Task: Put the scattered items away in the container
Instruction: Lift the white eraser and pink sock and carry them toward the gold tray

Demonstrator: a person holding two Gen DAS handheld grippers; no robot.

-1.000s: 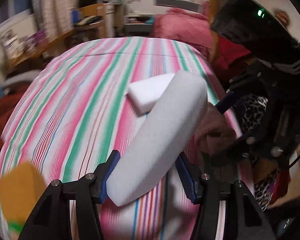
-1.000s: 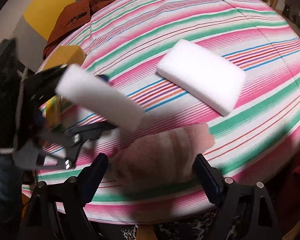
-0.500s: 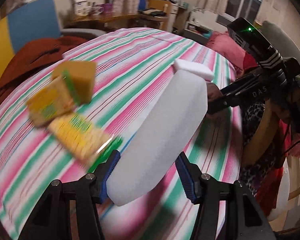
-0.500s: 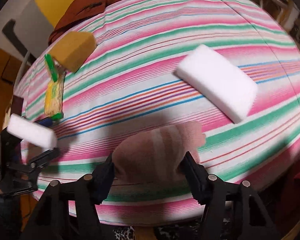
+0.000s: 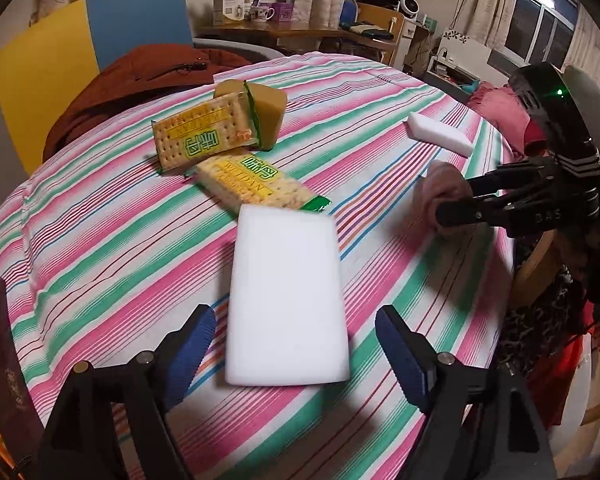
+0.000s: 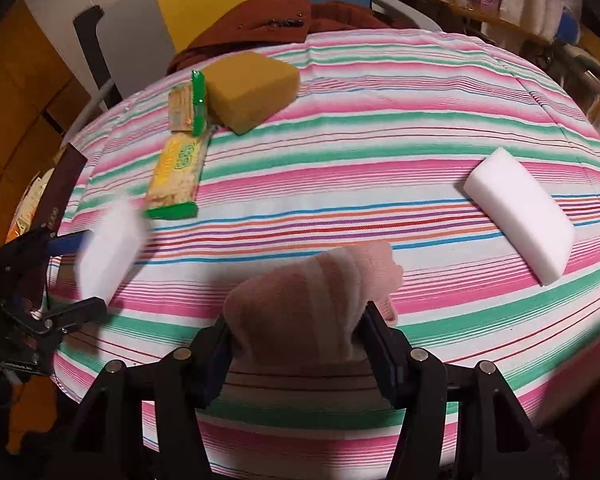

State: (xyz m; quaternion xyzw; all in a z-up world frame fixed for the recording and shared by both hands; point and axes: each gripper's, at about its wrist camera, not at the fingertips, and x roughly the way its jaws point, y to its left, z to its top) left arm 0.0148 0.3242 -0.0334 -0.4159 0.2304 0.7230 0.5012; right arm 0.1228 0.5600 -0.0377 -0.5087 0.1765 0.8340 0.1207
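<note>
A: What's between the right gripper (image 6: 300, 344) jaws, low in the frame?

B: A pink striped sock (image 6: 312, 300); both pads press on it as they've been closing.

A: And on the striped cloth (image 6: 360, 140)?

B: White foam block (image 6: 520, 216) at right. Yellow sponge (image 6: 248, 90) and two cracker packets (image 6: 176, 176) upper left. The left gripper (image 6: 76, 268), far left, has a blurred white block (image 6: 108, 248) between its spread jaws.
</note>
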